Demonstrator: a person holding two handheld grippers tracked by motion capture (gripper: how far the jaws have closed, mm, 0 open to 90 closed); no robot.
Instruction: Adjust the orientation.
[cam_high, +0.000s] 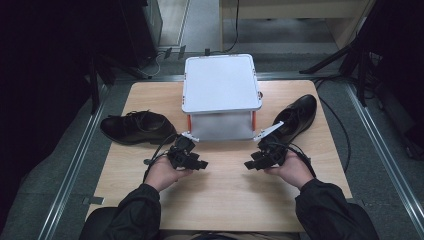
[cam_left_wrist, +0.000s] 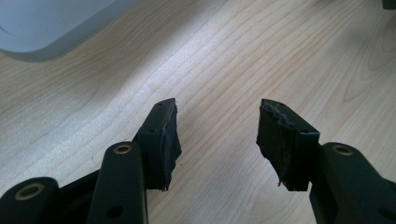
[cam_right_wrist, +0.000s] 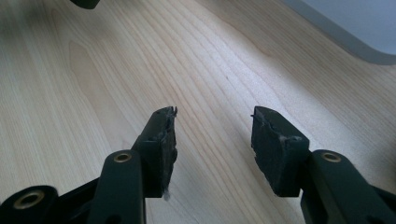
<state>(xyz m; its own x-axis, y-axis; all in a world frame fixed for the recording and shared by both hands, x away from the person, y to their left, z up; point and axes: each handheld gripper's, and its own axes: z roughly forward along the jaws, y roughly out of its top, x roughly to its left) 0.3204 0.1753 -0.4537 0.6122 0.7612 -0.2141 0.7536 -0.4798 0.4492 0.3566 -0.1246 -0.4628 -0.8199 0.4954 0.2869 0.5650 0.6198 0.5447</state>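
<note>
Left gripper (cam_high: 196, 161): held low over the desk (cam_high: 225, 200) near its middle, jaws spread with nothing between them, pointing inward toward the other gripper. In the left gripper view its pads (cam_left_wrist: 166, 140) stood apart above bare wood grain, a corner of the white box (cam_left_wrist: 51, 25) at upper left.

Right gripper (cam_high: 256, 161): mirrored the left, just right of centre, jaws likewise spread and holding nothing; pads (cam_right_wrist: 275, 149) over bare wood, the box edge (cam_right_wrist: 355, 28) at upper right.

Left shoe (cam_high: 134, 128): black leather lace-up, lying near the desk's left edge, behind and to the left of the left gripper. Long axis ran roughly parallel to the desk's far edge, one end toward the left edge, the other toward the box. Nearer to the left hand (cam_high: 162, 174); judged that gripper's natural pick.

Right shoe (cam_high: 295, 117): matching black lace-up, toward the desk's far right corner, behind and to the right of the right gripper. Long axis ran diagonally, one end toward that corner, the other end close to the grey plate on the right gripper. Nearer to the right hand (cam_high: 292, 170).

White box (cam_high: 221, 82): lidded container with orange latches, standing at the middle of the far edge between the two shoes, apart from both. It stood directly beyond both grippers; each reach outward to a shoe looked unobstructed.
</note>
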